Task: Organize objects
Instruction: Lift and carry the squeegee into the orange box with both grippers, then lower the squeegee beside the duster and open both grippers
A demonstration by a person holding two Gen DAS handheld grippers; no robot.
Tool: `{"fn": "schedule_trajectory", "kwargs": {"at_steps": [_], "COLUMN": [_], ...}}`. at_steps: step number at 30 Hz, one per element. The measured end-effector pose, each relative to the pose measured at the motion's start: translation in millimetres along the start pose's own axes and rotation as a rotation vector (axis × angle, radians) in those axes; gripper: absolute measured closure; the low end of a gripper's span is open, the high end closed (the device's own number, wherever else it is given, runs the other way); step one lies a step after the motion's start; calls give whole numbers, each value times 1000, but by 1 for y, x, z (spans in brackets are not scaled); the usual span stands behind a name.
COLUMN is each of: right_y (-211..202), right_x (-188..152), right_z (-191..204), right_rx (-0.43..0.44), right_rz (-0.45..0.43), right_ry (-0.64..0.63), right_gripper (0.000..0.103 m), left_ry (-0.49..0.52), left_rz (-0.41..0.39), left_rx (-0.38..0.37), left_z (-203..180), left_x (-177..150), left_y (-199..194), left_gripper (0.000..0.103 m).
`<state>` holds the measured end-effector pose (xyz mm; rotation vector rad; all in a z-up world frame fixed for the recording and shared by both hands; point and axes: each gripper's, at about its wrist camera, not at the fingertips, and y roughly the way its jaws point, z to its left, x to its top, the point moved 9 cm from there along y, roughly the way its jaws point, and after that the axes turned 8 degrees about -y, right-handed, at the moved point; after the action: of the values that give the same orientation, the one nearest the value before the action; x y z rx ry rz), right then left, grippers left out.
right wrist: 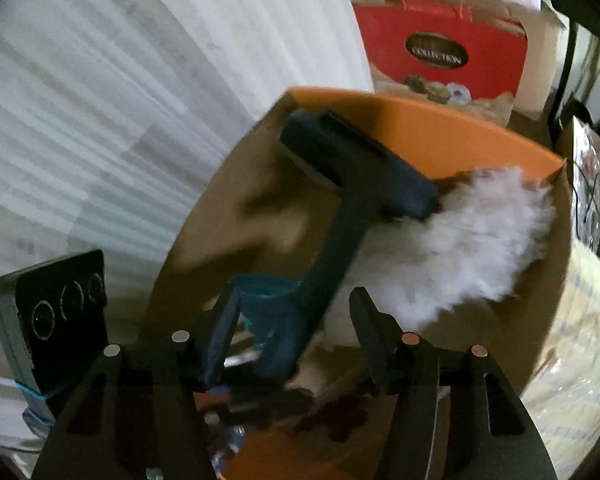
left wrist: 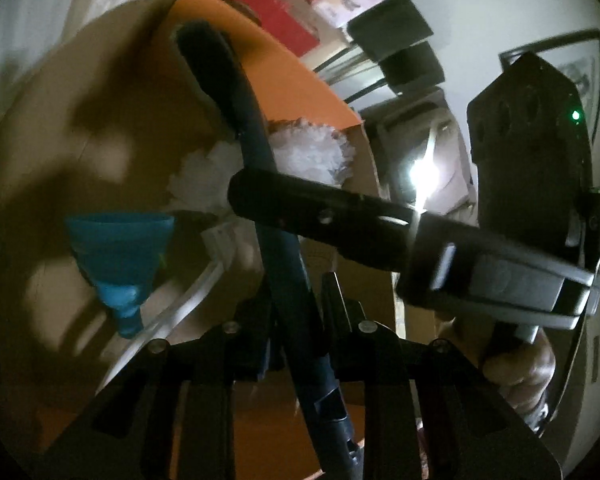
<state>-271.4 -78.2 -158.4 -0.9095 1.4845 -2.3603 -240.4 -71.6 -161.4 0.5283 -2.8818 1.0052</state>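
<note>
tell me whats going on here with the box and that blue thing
A person with a gripper in each hand is putting things into an orange cardboard box. The left gripper is shut on the handle of a dark blue squeegee-like tool, its head down inside the box. The right gripper hangs open over it. A white fluffy duster and a blue funnel already lie inside.

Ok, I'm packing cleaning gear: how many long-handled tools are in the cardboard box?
2. The dark blue squeegee reaches toward the far corner of the box, its handle in the left gripper; the white fluffy duster lies beside it. Others may be hidden.
</note>
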Motion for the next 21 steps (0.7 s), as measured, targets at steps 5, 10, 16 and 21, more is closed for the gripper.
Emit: {"fn": "schedule_trajectory", "kwargs": {"at_steps": [5, 10, 16, 21], "right_y": [11, 21, 32, 32], "right_x": [-5, -11, -12, -13], "right_z": [-8, -13, -9, -11], "right_rx": [-26, -5, 6, 18], "right_rz": [10, 21, 36, 34], "right_ry": [24, 48, 39, 41], "right_gripper": [49, 59, 66, 65], "left_ry": [-25, 2, 76, 110], "left_rz": [24, 32, -6, -41], "left_rx": [21, 77, 248, 292], "left_z": [9, 17, 24, 20], "left_x": [7, 7, 9, 10], "left_y": [7, 6, -2, -14], "left_gripper": [82, 79, 57, 41]}}
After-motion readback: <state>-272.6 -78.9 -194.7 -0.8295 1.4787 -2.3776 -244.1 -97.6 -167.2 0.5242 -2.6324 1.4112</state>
